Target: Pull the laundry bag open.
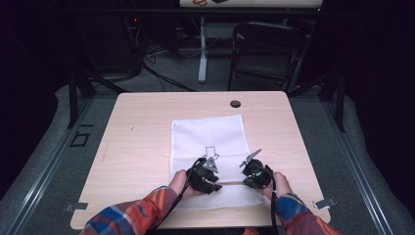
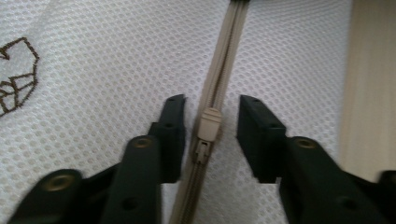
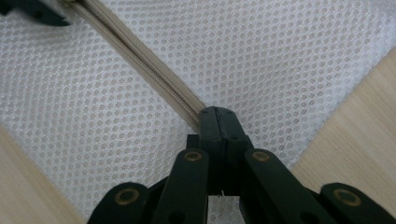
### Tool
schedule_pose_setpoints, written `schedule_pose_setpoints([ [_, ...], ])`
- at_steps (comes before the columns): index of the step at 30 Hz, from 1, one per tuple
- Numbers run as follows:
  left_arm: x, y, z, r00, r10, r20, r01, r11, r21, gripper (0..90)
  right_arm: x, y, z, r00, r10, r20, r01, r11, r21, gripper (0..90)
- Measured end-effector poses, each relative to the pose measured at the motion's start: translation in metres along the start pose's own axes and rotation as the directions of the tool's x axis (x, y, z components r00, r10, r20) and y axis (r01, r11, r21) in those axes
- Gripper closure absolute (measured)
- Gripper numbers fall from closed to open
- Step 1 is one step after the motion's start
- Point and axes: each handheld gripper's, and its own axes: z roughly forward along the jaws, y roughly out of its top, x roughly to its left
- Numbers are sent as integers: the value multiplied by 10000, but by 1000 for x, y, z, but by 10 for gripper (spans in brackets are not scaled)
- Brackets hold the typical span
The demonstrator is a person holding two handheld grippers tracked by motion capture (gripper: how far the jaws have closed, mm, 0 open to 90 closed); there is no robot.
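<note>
Nearest the camera are two plaid sleeves coming in over the counter's (image 1: pixel 142 127) near edge, each hand holding a black gripper over a white mesh bag (image 1: pixel 208 134). The bag lies flat on the pale wood, reaching from about the middle of the counter down toward the near edge. Its fabric is a fine honeycomb mesh with a small brown outline logo (image 2: pixel 16 74) printed on it, and a beige zipper (image 3: pixel 140 60) runs across near its near end (closed along the stretch I can see).

The left gripper (image 2: pixel 210 116) has its jaws spread apart, one either side of the zipper, with the beige zipper pull (image 2: pixel 208 126) sitting in the gap between them, untouched by either. The right gripper (image 3: pixel 219 122) has its jaws clenched tight on the zipper tape, close to the bag's right-hand edge, where bare wood shows just beyond the mesh.
</note>
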Motion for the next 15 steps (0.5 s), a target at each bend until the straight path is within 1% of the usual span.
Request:
schedule_pose_setpoints([
  [1, 1, -1, -2, 10000, 14, 70, -14, 10000, -26, 750, 0, 0, 0, 10000, 24, 6, -24, 10000, -36, 900],
  [2, 3, -2, -5, 9998, -82, 183, 84, 9999, -98, 783, 0, 0, 0, 10000, 17, -22, -17, 10000, -22, 900],
  [3, 4, -3, -7, 9991, -162, 385, 171, 9996, -242, 798, 0, -1, 0, 10000, -1, -59, 1, 10000, -4, 900],
  [4, 4, -4, -10, 9993, -134, 335, 138, 9998, -118, 801, 0, -1, 0, 9999, 49, -115, -49, 10000, -52, 900],
  [5, 5, -5, -12, 9993, -148, 337, 152, 9998, -115, 802, -1, -1, 0, 9999, 57, -126, -57, 10000, -57, 900],
  [6, 6, -7, -14, 9984, -181, 526, 188, 9997, -127, 802, -1, -1, 0, 9999, 68, -125, -68, 10000, -60, 900],
  [7, 7, -8, -16, 9984, -195, 530, 194, 9998, 15, 801, 0, -1, 0, 9999, 62, -112, -62, 10000, -51, 900],
  [8, 8, -10, -17, 9982, -269, 540, 269, 9996, 0, 800, 0, -1, 0, 9999, 65, -97, -65, 10000, -46, 900],
  [9, 9, -11, -18, 9973, -305, 662, 305, 9995, 1, 800, 0, -1, 0, 9999, 102, -30, -102, 9999, -86, 900],
  [10, 9, -13, -18, 9977, -234, 632, 221, 9995, 208, 799, 1, -1, 0, 9999, 109, -22, -109, 9999, -83, 900],
  [11, 9, -14, -17, 9985, -187, 524, 173, 9995, 268, 796, 1, -1, 0, 9999, 117, -23, -117, 9999, -79, 900],
  [12, 10, -16, -15, 9976, -279, 636, 258, 9991, 334, 782, 1, -1, 0, 9999, 119, -23, -119, 9999, -82, 900],
  [14, 10, -16, -14, 9978, -306, 580, 281, 9987, 432, 766, 1, -1, 0, 9999, 122, -21, -123, 9999, -78, 900],
  [15, 9, -15, -13, 9979, -277, 584, 254, 9989, 401, 750, 0, 0, 0, 10000, 64, -12, -64, 10000, -22, 900],
])
